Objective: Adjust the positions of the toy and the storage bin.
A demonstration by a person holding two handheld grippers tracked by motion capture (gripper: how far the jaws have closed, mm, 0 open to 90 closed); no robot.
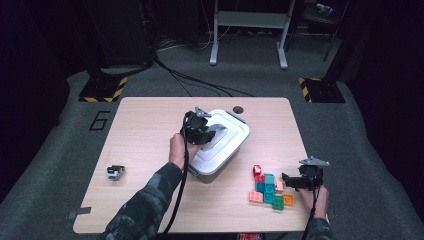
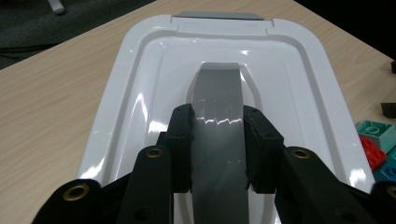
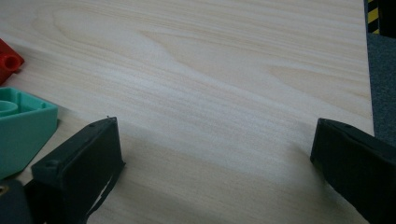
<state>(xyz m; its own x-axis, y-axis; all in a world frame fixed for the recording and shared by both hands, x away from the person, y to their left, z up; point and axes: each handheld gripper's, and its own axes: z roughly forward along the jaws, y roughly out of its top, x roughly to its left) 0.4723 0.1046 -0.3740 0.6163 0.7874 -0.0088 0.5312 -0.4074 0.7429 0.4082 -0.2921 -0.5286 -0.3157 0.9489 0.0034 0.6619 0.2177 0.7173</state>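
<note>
Left tongs (image 2: 218, 154): closing on grey handle (image 2: 218, 116), jaws flanking both sides.
Handle axis: running straight away from tongs, along white lid (image 2: 140, 60).
Box (image 1: 220, 145): sitting mid-surface (image 1: 150, 130).
Bricks (image 1: 270, 190): lying right of box.
Right tongs (image 3: 210, 158): gaping wide, holding nothing, hovering beside bricks.

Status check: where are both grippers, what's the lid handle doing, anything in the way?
Left gripper fingers shut on grey handle of white box lid. Right gripper open, low over bare table beside the blocks. Nothing in the way.
</note>
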